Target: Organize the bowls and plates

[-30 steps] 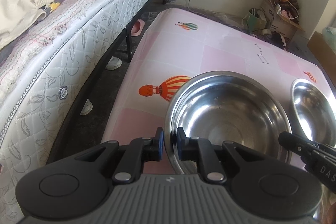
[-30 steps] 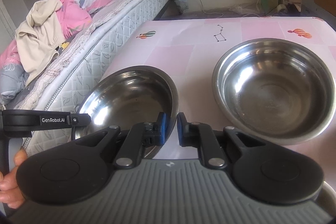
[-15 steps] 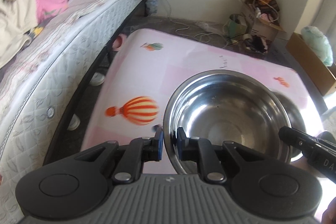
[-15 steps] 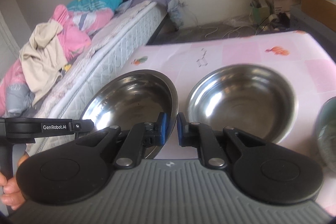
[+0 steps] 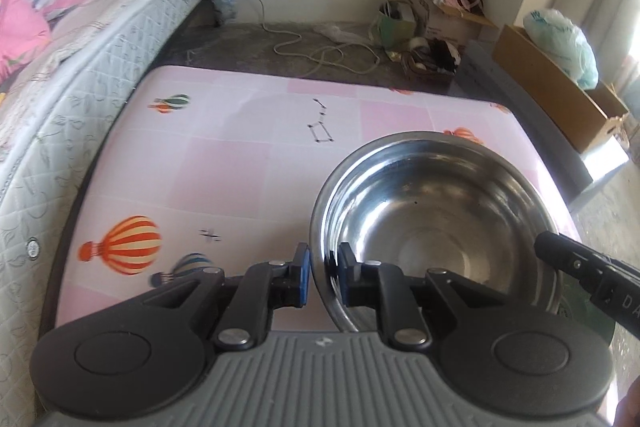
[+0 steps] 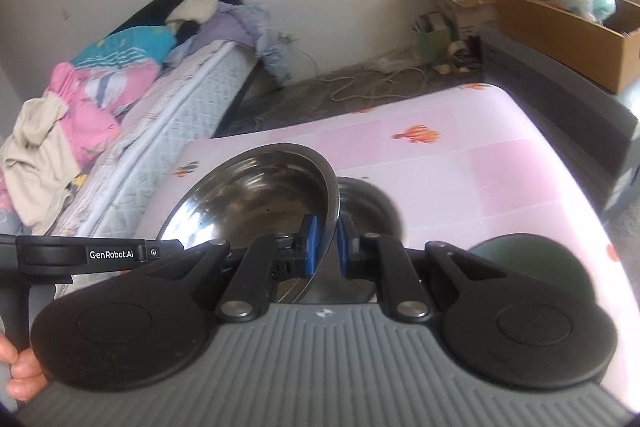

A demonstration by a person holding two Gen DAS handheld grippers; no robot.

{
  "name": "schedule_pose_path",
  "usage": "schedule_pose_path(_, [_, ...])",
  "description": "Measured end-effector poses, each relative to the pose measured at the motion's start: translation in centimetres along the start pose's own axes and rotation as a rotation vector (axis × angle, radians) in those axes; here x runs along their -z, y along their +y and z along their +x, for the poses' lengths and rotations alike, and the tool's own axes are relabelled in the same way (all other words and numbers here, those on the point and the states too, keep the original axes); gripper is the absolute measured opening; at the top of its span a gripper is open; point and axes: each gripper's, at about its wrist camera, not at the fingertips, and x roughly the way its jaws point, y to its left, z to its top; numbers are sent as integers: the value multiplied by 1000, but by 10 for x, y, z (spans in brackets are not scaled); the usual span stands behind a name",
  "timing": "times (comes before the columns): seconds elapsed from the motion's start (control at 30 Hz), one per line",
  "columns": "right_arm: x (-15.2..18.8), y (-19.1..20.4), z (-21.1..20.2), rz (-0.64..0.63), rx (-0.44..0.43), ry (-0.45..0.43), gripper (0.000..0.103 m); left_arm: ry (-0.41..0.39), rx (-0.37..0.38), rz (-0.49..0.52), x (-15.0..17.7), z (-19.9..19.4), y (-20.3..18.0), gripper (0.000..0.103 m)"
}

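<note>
Pinching opposite rims of one steel bowl [image 6: 256, 203], the left claw [image 5: 323, 277] and right claw [image 6: 325, 241] hold it tilted, directly above the second bowl [image 6: 372, 205] on the tabletop [image 6: 500, 179].

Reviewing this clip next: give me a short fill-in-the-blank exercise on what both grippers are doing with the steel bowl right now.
1. The left gripper and the right gripper both pinch the ____ of one steel bowl.
2. A second steel bowl sits on the pink ____.
3. In the right wrist view, the held bowl hangs partly ____ the second bowl.
4. Left of the table stands a ____.

Missing words: rim; table; over; bed
</note>
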Motion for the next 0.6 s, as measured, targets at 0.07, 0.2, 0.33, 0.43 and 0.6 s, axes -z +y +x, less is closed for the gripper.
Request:
schedule_pose_path(0.07, [0,-12,6,13,10,13,10,11,-5,13,-1,8,-6,15])
schedule_pose_path(0.2, [4,-26,18,21,28,37,10,35,-13,19,1,20,-11,16])
schedule_pose_path(0.33, [8,-28,28,16,37,58,10,50,-20,22,1,27,-12,16])
schedule_pose_path(0.43, [10,-28,34,11,43,69,10,58,-20,25,2,31,-13,16])
schedule_pose_path(0.6, [11,-23,43,0,59,78,10,64,-22,28,3,37,-13,16])
